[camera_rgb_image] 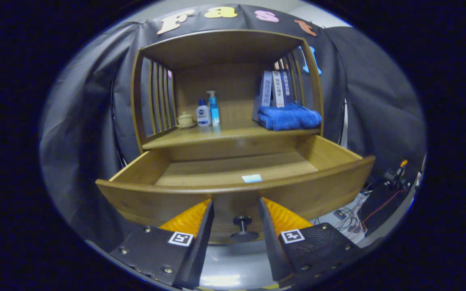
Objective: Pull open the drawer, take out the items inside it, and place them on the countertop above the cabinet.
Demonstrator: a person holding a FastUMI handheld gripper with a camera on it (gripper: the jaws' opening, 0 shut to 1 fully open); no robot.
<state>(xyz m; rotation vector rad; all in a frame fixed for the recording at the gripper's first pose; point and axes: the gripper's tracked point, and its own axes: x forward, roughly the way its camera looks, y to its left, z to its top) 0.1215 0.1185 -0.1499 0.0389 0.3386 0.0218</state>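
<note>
Drawer [233, 190] standing open; tongs [236, 212] released, straddling knob [242, 227]. Card [252, 178] at 12 o'clock lying flat: light, thin, needing edge pinch.

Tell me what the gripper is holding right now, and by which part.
Nothing. The gripper is open, its fingers either side of the dark round knob on the open wooden drawer, not touching it.
</note>
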